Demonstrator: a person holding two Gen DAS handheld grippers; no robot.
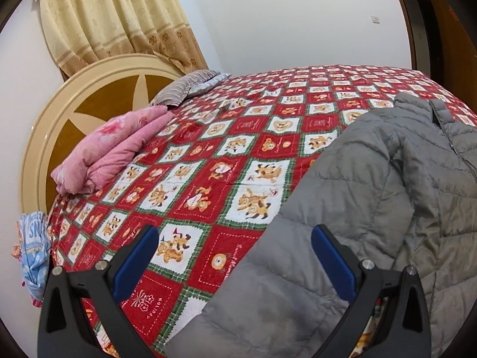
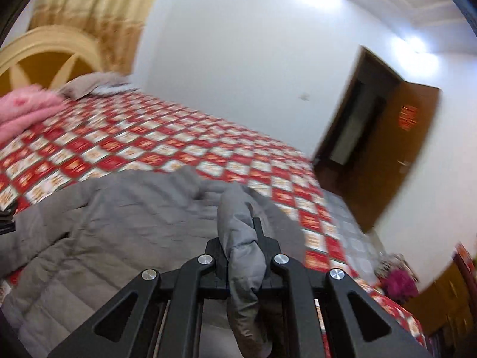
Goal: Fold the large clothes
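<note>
A grey quilted puffer jacket (image 1: 372, 185) lies spread on the red patchwork bedspread (image 1: 208, 155), its zip and collar toward the far right. My left gripper (image 1: 235, 256) hovers open above the jacket's near sleeve, blue pads wide apart, with nothing pinched. In the right wrist view the same jacket (image 2: 119, 217) covers the near bed. My right gripper (image 2: 246, 247) is shut on a bunched fold of the jacket's grey fabric, which sticks up between its black fingers and is lifted off the bed.
A folded pink quilt (image 1: 110, 152) and a striped pillow (image 1: 184, 86) lie by the round headboard (image 1: 59, 113). A blue printed cloth (image 1: 32, 250) hangs at the bed's left edge. A brown door (image 2: 396, 152) stands open at the right, with magenta fabric (image 2: 398, 283) beside the bed.
</note>
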